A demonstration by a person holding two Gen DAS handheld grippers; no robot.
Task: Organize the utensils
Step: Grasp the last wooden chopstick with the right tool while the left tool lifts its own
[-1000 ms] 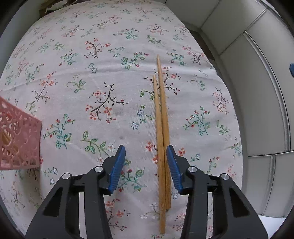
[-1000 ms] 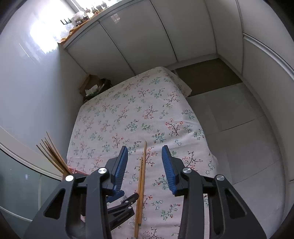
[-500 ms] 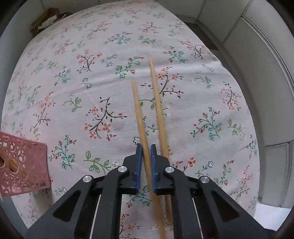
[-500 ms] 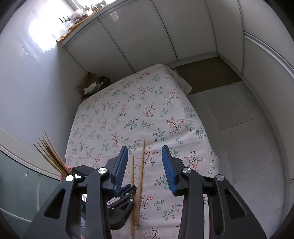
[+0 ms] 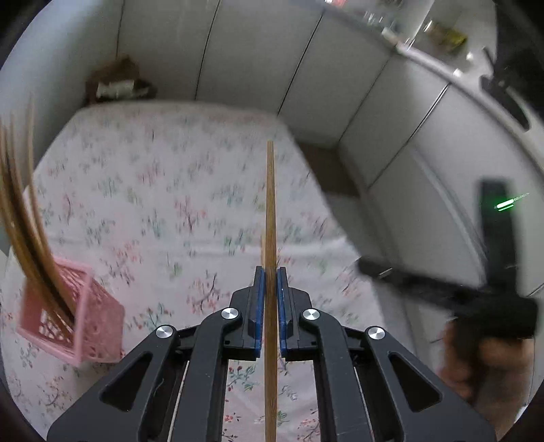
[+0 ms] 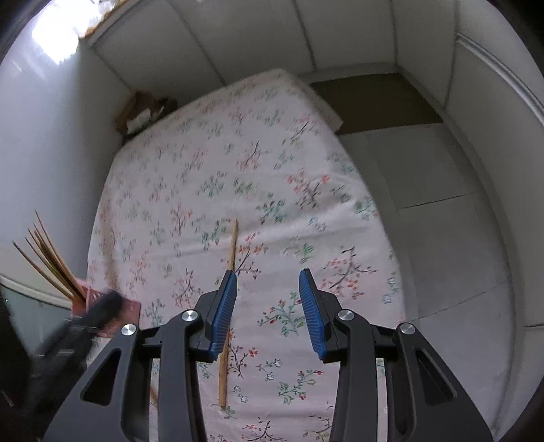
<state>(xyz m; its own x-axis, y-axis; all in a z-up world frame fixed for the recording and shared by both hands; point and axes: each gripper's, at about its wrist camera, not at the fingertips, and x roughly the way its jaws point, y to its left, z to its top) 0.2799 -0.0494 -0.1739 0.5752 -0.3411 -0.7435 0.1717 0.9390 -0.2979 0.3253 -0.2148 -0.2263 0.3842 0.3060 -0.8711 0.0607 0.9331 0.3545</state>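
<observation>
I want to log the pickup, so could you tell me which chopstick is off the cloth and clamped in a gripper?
The chopstick pinched in the left gripper; another chopstick lies flat on the floral cloth, and the rest stand in the pink basket.

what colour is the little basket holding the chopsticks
Pink, with a lattice cut-out pattern. The basket shows best in the left wrist view, standing on the floral cloth.

We look down on a table under a floral cloth (image 6: 258,176), hemmed by pale panelled cabinet fronts (image 6: 340,30). Grey floor tiles (image 6: 452,238) run along its right side, a brown box (image 6: 136,108) sits at its far corner, and daylight glares on the left wall (image 6: 54,44).
</observation>
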